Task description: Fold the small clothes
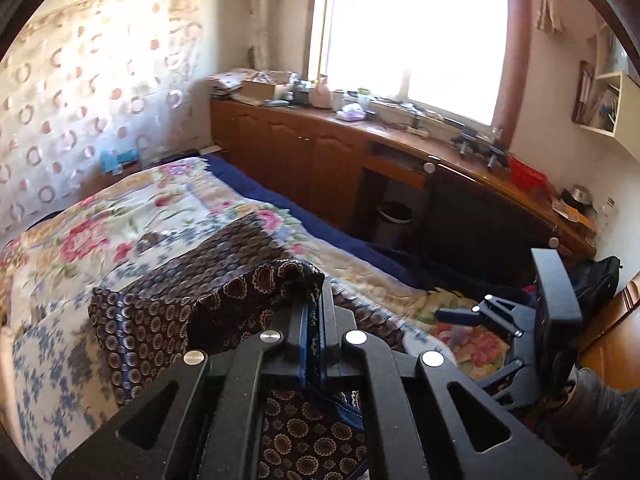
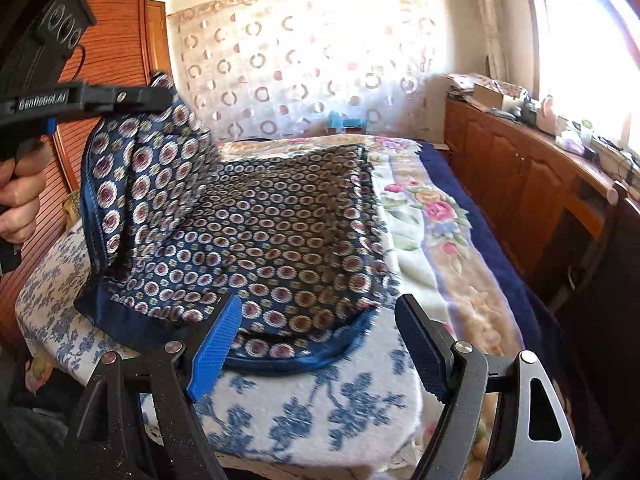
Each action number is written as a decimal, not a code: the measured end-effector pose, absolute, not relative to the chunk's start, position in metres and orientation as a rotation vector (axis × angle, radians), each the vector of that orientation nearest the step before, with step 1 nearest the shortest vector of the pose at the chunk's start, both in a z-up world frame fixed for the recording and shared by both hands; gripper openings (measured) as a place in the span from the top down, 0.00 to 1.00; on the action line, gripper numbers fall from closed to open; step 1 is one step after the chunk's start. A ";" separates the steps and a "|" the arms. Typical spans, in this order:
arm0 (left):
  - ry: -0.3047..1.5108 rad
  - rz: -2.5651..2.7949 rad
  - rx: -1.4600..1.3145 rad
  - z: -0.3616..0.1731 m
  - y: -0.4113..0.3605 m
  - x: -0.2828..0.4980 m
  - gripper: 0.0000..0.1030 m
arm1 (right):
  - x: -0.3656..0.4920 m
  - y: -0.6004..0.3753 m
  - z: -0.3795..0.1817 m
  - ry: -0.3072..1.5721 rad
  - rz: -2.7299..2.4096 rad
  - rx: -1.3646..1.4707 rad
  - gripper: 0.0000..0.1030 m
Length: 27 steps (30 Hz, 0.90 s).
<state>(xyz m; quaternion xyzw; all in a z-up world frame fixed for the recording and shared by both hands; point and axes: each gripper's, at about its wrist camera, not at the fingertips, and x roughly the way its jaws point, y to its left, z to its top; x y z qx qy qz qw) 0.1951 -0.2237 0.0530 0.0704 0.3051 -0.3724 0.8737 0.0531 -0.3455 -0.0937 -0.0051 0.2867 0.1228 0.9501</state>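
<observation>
A dark blue garment (image 2: 260,232) with round medallion print lies spread on the bed's floral blanket (image 2: 424,216). At the upper left my left gripper (image 2: 160,96) is shut on one corner of it and holds that corner lifted off the bed, so the cloth drapes down. In the left wrist view the garment (image 1: 180,300) bunches in front of the left gripper (image 1: 314,308), its blue hem pinched between the pads. My right gripper (image 2: 320,340) stands open just above the garment's near hem with nothing in it. It also shows at the right as the right gripper (image 1: 460,340).
A person's hand (image 2: 20,196) holds the left gripper's handle. A blue-and-white flowered cloth (image 2: 320,400) covers the bed's near end. Wooden cabinets (image 1: 300,160) with a cluttered top run under the window. A bin (image 1: 394,220) stands beside the bed, and a wooden wardrobe (image 2: 116,52) on the left.
</observation>
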 end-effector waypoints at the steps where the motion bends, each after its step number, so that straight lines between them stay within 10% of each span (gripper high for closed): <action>1: 0.639 -0.780 0.152 0.054 -0.229 0.196 0.96 | 0.056 -0.346 -0.092 0.584 0.249 -0.009 0.22; 6: 0.660 -0.754 0.192 0.050 -0.228 0.200 0.88 | 0.054 -0.347 -0.092 0.581 0.252 -0.003 0.22; 16: 0.659 -0.638 0.185 0.028 -0.162 0.201 0.25 | 0.074 -0.347 -0.088 0.572 0.260 -0.002 0.22; 27: 0.781 -0.474 0.121 -0.052 -0.080 0.183 0.24 | 0.102 -0.308 -0.075 0.562 0.342 -0.079 0.22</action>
